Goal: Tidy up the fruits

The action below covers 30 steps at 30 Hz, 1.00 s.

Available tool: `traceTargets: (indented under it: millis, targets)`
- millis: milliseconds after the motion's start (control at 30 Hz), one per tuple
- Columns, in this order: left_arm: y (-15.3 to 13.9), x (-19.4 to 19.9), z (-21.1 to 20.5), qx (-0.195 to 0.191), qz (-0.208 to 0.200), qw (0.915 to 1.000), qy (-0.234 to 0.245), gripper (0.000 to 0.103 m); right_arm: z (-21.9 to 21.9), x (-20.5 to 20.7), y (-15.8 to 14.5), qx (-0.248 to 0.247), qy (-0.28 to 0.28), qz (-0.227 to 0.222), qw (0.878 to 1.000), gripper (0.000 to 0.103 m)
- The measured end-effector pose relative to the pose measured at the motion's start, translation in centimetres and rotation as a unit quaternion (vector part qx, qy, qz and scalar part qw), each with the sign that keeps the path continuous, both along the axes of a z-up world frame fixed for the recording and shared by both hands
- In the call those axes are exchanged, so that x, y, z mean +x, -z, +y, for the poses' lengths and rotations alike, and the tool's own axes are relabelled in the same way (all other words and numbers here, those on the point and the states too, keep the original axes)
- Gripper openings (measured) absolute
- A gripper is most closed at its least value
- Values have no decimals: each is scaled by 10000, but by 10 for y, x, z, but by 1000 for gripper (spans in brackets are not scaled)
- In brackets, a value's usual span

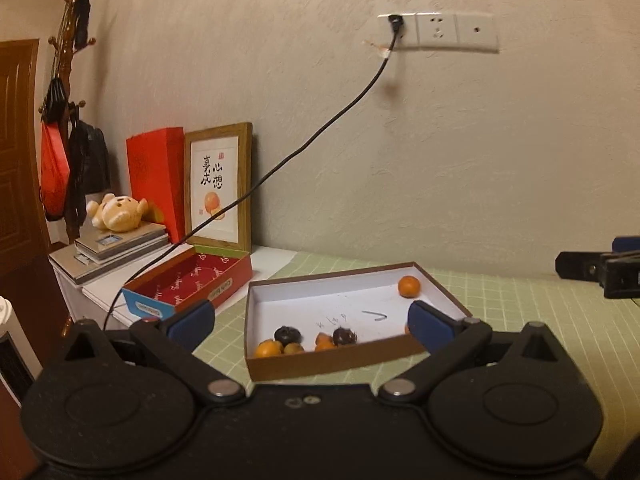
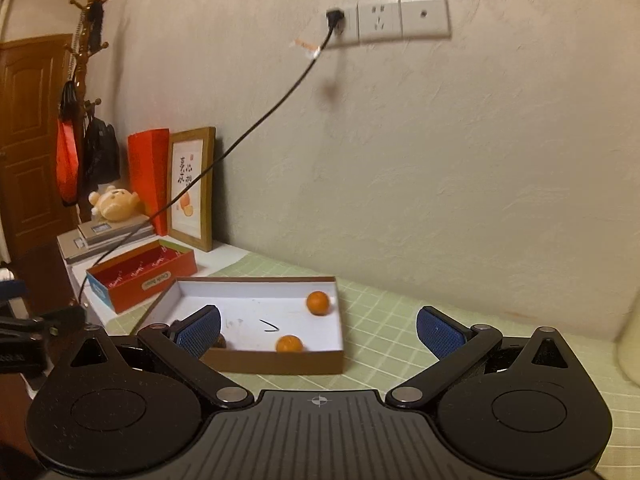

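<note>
Shallow brown cardboard box with white inside (image 1: 320, 300), on the green gridded desk mat (image 1: 540, 320): holds round orange fruits, one alone in the far right corner (image 1: 409, 286), others clustered at the near wall with two dark round fruits (image 1: 287, 335).

Left gripper (image 1: 312, 320): jaws spread wide, empty, box lying beyond and between them.

Right gripper (image 2: 318, 330): jaws spread, empty; box ahead, toward the left jaw.

Red open box (image 1: 192, 276): left of the brown box.
</note>
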<state>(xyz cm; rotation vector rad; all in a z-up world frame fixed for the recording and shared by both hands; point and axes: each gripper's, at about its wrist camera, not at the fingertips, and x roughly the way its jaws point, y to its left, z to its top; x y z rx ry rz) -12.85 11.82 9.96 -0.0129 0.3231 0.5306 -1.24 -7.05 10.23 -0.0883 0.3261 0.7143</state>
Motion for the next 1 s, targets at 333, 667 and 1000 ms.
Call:
traceTargets:
  millis: [333, 667, 1000]
  targets:
    - [14, -8, -14, 134, -54, 9999, 32, 97, -9, -23, 14, -234, 112, -344, 9991, 103]
    - [15, -14, -13, 81, -254, 9996, 43, 97, -17, -21, 18, -184, 189, -140, 9996, 103]
    - [14, -16, -10, 12, -288, 9996, 13, 97, -15, -21, 19, -283, 139, -154, 9994, 103]
